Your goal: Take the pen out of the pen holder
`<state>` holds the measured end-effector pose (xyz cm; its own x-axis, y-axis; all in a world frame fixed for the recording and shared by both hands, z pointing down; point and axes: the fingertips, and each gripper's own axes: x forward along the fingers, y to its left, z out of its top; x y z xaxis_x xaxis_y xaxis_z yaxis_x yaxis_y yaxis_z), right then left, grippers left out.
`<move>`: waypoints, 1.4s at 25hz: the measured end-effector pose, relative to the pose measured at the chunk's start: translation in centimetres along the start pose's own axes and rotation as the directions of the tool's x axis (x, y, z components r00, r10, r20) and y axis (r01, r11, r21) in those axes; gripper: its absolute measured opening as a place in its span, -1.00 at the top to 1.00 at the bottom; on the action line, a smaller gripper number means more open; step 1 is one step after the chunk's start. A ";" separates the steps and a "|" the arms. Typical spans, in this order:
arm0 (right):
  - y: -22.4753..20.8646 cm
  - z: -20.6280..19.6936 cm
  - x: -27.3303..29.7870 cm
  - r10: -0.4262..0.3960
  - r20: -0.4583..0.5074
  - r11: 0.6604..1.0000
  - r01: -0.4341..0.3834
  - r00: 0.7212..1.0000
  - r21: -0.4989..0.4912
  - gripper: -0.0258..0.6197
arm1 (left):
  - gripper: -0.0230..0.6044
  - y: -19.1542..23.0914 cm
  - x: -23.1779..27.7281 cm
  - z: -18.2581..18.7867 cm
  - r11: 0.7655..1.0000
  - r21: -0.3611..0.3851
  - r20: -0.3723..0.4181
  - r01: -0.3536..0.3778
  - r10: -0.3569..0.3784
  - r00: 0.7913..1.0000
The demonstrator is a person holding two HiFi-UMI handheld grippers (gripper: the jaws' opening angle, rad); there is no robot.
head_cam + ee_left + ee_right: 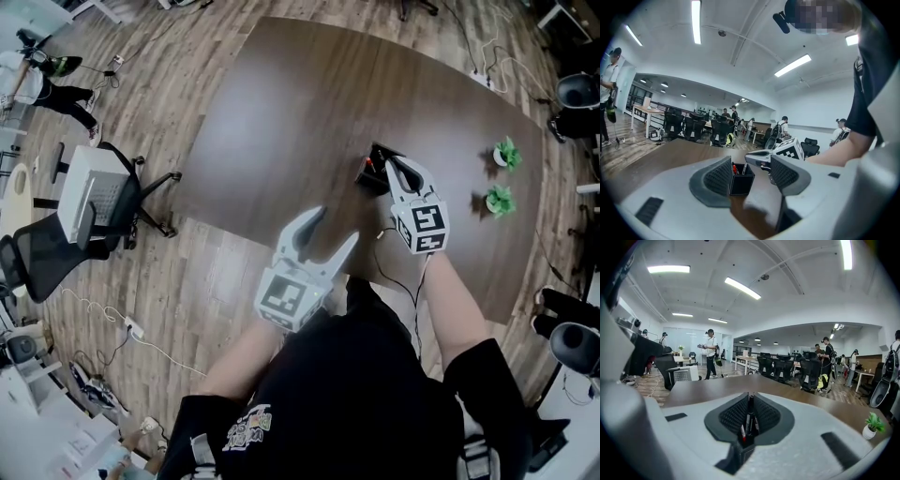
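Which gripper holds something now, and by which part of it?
The right gripper grips the dark pen by its upper part; the left gripper holds nothing.

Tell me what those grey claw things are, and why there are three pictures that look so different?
There is no robot: a person holds a grey two-jawed grabber in each hand. The head view comes from a camera on the person's head, looking down. The two gripper views come from a camera riding on each grabber, looking along its jaws. On the brown table stand a black pen holder and two small green plants. The right gripper is shut on a dark pen that stands in the holder. The left gripper is open and holds nothing.
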<state>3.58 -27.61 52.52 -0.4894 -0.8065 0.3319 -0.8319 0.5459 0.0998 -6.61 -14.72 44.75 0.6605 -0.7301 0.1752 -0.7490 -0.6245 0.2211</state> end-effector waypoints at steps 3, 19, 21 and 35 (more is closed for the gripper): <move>0.5 2.1 -1.5 -0.029 0.043 1.000 0.030 0.999 -0.003 0.80 | 0.15 -0.4 -1.4 0.5 1.000 0.014 0.025 0.007 -0.008 1.000; 7.5 11.7 -16.4 -0.161 0.269 0.986 0.168 0.949 -0.002 0.81 | 0.23 -4.3 -7.9 1.5 0.986 0.075 0.040 0.149 -0.153 0.987; 8.0 11.6 -18.5 -0.175 0.266 0.983 0.184 0.948 -0.009 0.81 | 0.33 -5.2 -8.0 1.7 0.984 0.074 0.043 0.163 -0.167 0.985; 6.6 8.1 -30.7 -0.171 0.268 0.985 0.165 0.948 0.043 0.81 | 0.89 -15.4 -7.4 1.3 0.988 0.085 0.065 0.125 -0.131 0.989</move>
<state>10.98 -1.07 35.45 -0.3920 -0.9188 0.0460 -0.9119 0.3947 0.1126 0.01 -0.04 38.84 0.7481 -0.6585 0.0823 -0.6621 -0.7323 0.1591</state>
